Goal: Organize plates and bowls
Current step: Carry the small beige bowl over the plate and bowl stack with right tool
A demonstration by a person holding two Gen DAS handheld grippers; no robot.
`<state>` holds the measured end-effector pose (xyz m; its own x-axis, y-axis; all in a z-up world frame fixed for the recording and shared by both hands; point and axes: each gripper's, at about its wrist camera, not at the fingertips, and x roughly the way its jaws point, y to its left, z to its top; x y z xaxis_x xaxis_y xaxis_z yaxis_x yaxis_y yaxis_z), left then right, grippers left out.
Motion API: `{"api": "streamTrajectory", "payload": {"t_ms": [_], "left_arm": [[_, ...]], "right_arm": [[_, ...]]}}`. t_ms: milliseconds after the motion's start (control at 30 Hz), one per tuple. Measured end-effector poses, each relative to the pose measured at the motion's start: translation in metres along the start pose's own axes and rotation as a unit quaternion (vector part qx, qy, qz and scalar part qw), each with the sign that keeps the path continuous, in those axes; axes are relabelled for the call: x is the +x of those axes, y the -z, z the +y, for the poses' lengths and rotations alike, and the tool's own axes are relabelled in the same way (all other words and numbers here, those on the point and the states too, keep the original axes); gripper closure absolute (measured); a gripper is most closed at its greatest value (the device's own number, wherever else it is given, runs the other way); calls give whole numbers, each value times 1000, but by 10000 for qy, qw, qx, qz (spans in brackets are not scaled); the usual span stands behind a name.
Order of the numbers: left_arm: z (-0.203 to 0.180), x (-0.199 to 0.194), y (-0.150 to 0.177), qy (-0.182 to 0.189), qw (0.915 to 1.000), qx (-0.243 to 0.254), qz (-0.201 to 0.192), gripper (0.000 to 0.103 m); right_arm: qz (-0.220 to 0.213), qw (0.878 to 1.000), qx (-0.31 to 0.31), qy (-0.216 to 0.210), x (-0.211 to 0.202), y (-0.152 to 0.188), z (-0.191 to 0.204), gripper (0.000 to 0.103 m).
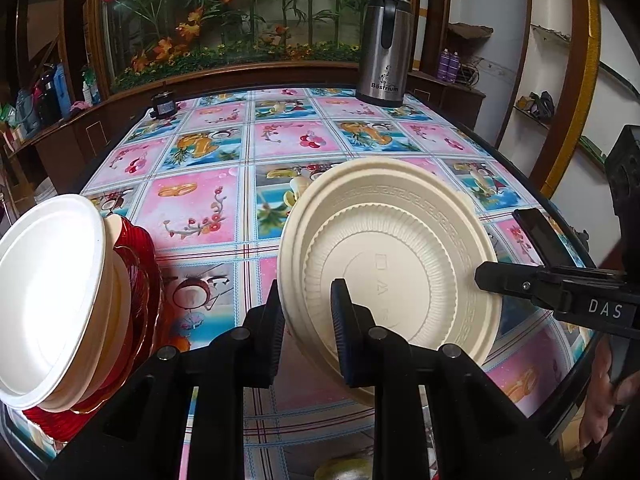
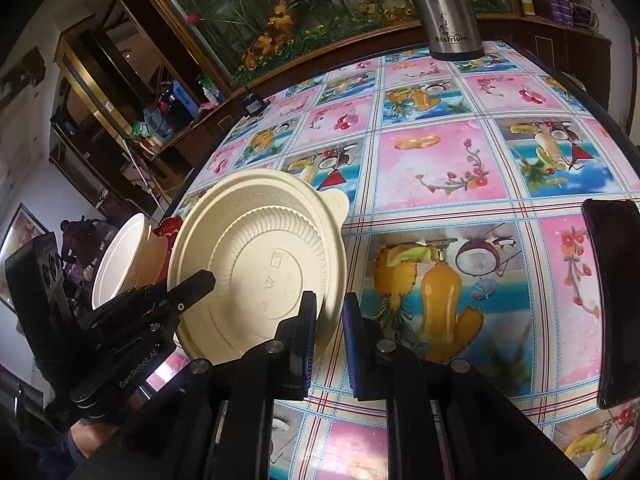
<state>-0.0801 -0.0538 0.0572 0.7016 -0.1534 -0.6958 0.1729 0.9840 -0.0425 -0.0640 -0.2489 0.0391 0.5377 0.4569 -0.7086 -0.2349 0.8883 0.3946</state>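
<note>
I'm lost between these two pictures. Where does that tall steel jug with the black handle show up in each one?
Left wrist view: the steel jug stands upright at the far edge of the table, upper right of centre.
Right wrist view: only the steel jug's lower body shows, cut off by the top edge, right of centre.
Shared landmark: the cream plate, held tilted near the bottom of both.

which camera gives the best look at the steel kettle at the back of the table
The left wrist view. There the steel kettle shows whole, from its black lid and handle down to its base on the table. In the right wrist view the kettle is cut off by the top edge, so only its lower body shows.
</note>
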Motion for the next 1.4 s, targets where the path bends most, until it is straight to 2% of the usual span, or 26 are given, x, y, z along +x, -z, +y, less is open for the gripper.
{"api": "streamTrajectory", "payload": {"t_ms": [867,1200,1400], "left_arm": [[16,-12,-1,-146,9995,-127,-244,83],[30,-25,-5,-226,9984,-257,-441,83],[44,-43,-13,-340,9964,-356,-689,83]], "right_arm": [[-17,9997,-224,12,1,-8,23,90],[-145,9989,-452,-30,-5,-19,44,90],[-264,9973,-669,-134,-11,-29,64,90]]}}
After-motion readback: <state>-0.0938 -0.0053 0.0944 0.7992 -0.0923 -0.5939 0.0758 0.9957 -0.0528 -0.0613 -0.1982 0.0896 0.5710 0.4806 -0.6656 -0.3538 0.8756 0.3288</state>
